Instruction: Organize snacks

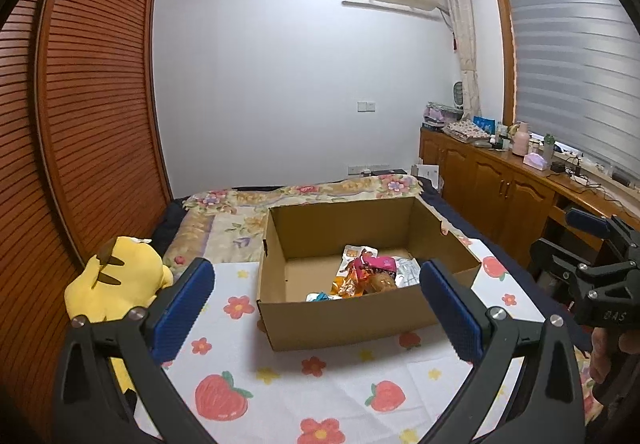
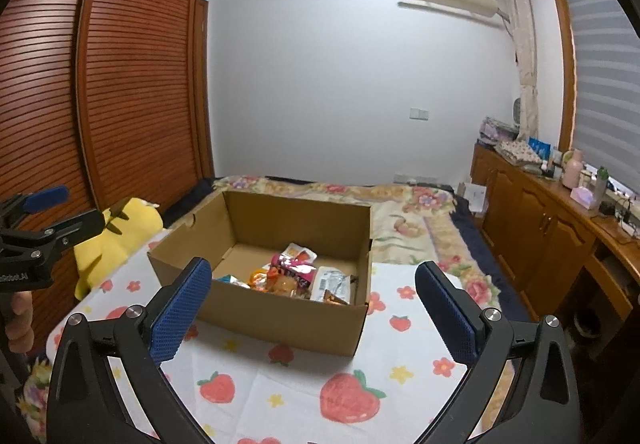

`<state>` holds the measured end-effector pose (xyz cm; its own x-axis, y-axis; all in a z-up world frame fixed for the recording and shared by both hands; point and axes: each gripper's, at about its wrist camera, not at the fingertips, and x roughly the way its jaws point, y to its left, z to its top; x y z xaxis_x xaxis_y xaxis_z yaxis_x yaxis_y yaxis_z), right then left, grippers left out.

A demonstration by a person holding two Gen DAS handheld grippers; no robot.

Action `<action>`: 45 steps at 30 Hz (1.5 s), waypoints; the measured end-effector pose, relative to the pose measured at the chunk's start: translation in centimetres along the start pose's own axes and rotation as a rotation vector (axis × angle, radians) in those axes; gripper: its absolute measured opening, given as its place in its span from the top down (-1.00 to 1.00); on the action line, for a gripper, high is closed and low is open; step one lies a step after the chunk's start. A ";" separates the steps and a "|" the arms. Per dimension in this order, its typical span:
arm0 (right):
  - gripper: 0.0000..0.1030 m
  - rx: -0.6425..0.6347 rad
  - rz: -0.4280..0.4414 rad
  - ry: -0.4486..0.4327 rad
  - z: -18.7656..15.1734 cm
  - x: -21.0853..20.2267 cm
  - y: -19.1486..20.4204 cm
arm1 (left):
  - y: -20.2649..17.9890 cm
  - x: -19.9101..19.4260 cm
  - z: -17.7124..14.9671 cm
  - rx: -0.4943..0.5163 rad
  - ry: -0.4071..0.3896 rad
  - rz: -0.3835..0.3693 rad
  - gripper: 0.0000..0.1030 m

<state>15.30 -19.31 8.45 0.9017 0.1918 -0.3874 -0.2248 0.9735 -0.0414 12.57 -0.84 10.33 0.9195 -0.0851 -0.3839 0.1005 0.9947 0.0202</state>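
An open cardboard box stands on a white cloth with strawberries and flowers; it also shows in the right wrist view. Several snack packets lie piled in its near right part, among them a pink packet and a silver one. My left gripper is open and empty, held above the cloth just in front of the box. My right gripper is open and empty, also in front of the box. Each gripper shows at the edge of the other's view.
A yellow plush toy lies left of the box by the wooden wardrobe. A floral blanket covers the bed behind. A wooden sideboard with bottles and clutter runs along the right under the window.
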 end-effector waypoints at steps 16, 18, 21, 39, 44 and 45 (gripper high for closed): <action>-1.00 0.040 -0.028 0.008 -2.9 -4.1 -0.6 | -1.4 -5.4 -3.0 0.028 -0.017 0.039 -1.00; -1.00 0.035 -0.036 0.002 -3.3 -4.9 -0.2 | -1.3 -5.6 -3.7 0.014 -0.001 0.030 -1.00; -1.00 0.045 -0.038 -0.005 -4.0 -5.8 0.1 | -1.2 -5.7 -4.9 -0.006 0.019 0.021 -1.00; -1.00 0.063 -0.024 -0.011 -8.5 -6.8 1.2 | -1.1 -4.4 -10.5 -0.030 0.079 0.056 -1.00; -1.00 0.070 -0.021 0.008 -9.3 -6.2 1.2 | -0.8 -4.2 -11.1 -0.040 0.090 0.061 -1.00; -1.00 0.068 -0.021 0.009 -9.3 -6.2 1.2 | -0.8 -4.2 -11.2 -0.039 0.090 0.065 -1.00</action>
<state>6.01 -20.50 2.20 0.9026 0.1700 -0.3955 -0.1795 0.9837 0.0130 4.36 -0.62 1.59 0.8855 -0.0163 -0.4643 0.0249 0.9996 0.0123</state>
